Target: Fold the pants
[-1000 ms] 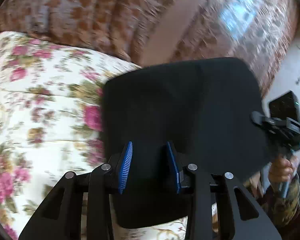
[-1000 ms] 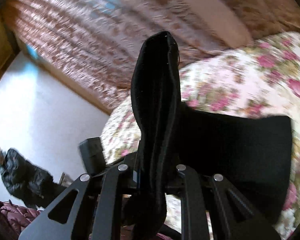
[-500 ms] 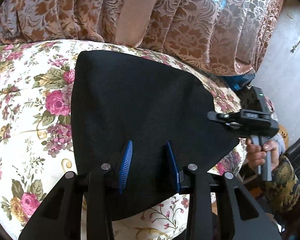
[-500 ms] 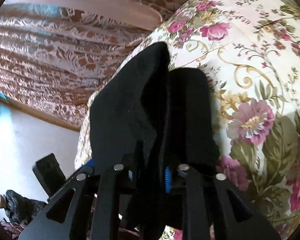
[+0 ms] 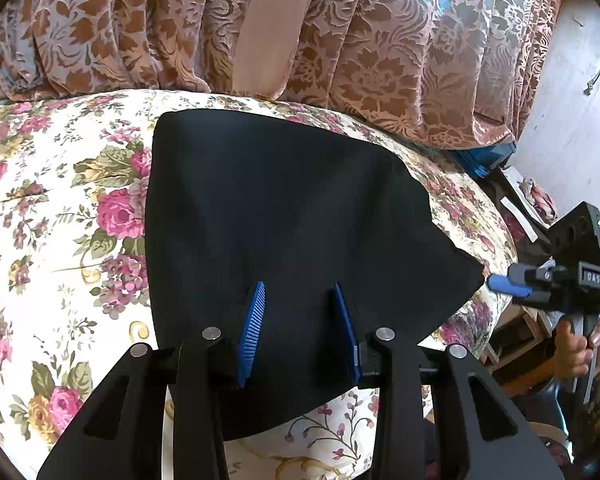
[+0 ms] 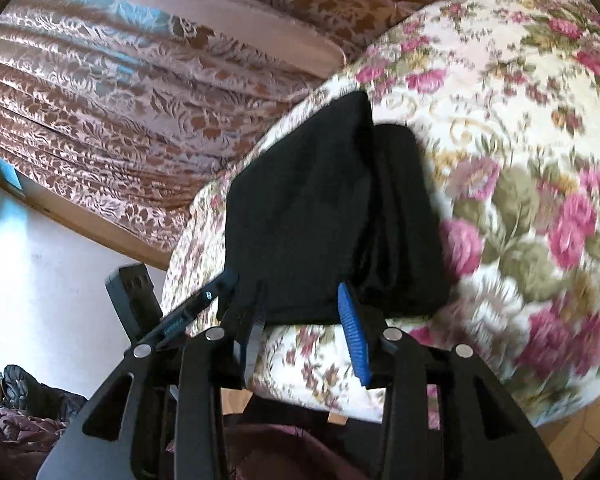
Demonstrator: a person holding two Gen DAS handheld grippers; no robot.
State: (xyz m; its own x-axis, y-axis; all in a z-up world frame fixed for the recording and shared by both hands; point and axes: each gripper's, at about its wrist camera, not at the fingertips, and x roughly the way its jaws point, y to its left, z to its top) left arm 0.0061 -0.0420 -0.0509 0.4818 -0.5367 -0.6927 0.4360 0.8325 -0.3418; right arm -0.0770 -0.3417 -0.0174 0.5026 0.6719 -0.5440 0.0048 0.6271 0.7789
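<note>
Now the black pants point(image 5: 284, 216) lie folded flat on the flowered bedspread point(image 5: 60, 208), where a moment ago they were still held up in the air between the two tools. On the left, the left gripper point(image 5: 298, 328) hovers over the near edge of the cloth with its blue pads parted and nothing pinched between them. To the right, the right gripper point(image 6: 300, 320) has just been opening its jaws; a second ago it was clamped on a hanging bunch of fabric, and now its pads stand apart at the bundle's corner, with the cloth dropped onto the bed and free of them. From the left-hand camera that same tool shows just off the pointed corner of the pants, gripped by a person's hand point(image 5: 576, 344). This looks like a fold just laid down and let go. The bed is soft and rounded. Behind it hang brown patterned curtains point(image 5: 380, 40), with a pale wall point(image 6: 40, 260) beyond.
</note>
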